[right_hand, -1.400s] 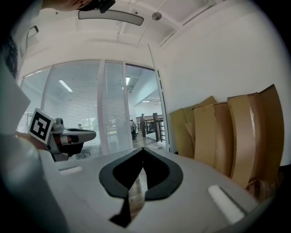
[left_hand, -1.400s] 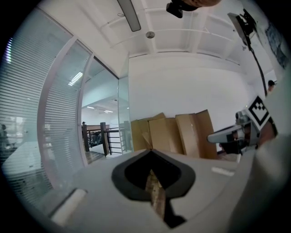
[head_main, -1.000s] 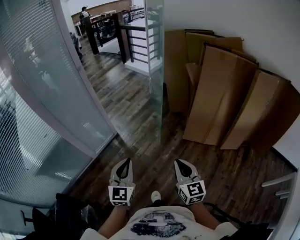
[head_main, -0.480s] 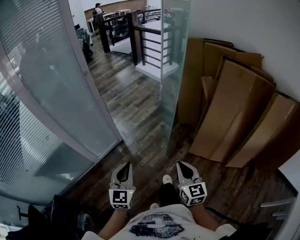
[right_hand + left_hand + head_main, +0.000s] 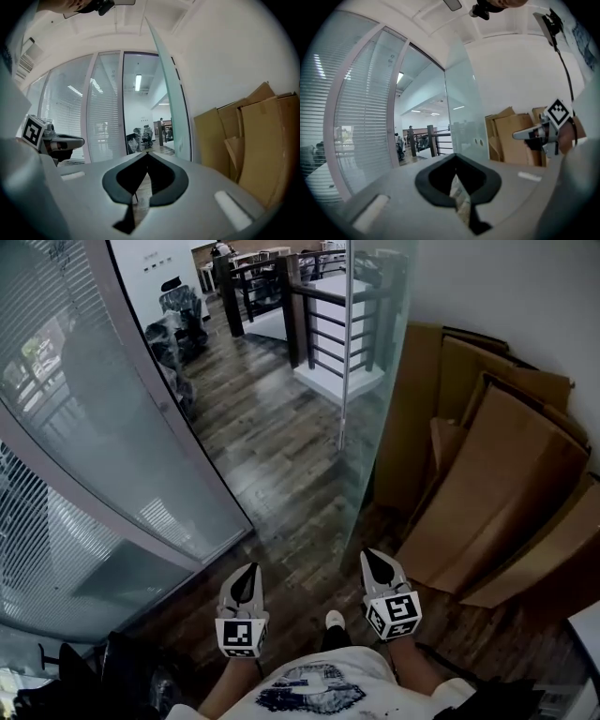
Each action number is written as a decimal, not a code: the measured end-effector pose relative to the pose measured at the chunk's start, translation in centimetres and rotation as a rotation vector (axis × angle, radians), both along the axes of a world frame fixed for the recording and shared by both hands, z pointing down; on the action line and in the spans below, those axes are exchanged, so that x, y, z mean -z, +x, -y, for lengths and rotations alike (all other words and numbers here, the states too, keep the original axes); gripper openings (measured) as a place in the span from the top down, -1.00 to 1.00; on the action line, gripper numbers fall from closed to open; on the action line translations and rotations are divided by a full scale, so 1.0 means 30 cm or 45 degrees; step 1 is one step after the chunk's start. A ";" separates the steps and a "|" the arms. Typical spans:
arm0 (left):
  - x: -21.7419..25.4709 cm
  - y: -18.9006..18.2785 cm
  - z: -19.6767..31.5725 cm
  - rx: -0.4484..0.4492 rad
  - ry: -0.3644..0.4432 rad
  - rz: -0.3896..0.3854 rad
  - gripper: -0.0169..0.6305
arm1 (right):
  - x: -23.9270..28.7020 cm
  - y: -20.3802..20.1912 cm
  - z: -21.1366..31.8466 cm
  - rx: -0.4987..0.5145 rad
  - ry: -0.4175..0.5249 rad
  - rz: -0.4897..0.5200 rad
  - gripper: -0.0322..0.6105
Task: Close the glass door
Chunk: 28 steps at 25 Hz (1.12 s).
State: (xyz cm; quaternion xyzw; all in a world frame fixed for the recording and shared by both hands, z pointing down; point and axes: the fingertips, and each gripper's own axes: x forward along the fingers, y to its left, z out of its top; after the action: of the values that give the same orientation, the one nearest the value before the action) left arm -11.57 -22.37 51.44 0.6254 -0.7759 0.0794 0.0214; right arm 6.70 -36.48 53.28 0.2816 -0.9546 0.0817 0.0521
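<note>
Clear glass door (image 5: 377, 352), smooth and glossy; curved glass partition (image 5: 103, 409), frosted with fine stripes; dark wood-plank floor (image 5: 272, 451), grained with a slight sheen; brown cardboard sheets (image 5: 506, 493), matt; white wall (image 5: 511, 287), smooth matt.

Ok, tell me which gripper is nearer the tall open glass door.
Right. The right gripper points at the foot of the tall clear glass door, apart from it; the left gripper is farther off, toward the frosted partition.
</note>
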 end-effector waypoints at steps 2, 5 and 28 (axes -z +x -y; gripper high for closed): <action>-0.006 -0.020 0.067 0.021 -0.003 0.010 0.96 | -0.011 -0.024 0.084 0.016 -0.007 0.004 0.88; -0.022 -0.054 0.136 0.061 0.006 0.038 0.96 | -0.032 -0.043 0.198 0.034 -0.015 0.008 0.88; -0.043 -0.230 0.291 0.218 -0.042 0.059 0.96 | -0.233 -0.316 0.752 0.709 -0.242 0.102 0.23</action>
State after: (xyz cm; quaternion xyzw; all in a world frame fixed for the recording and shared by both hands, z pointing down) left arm -18.46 -31.10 52.73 0.5544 -0.8254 0.1046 0.0205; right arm -2.77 -59.05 60.28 -0.0006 -0.9845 0.1643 0.0610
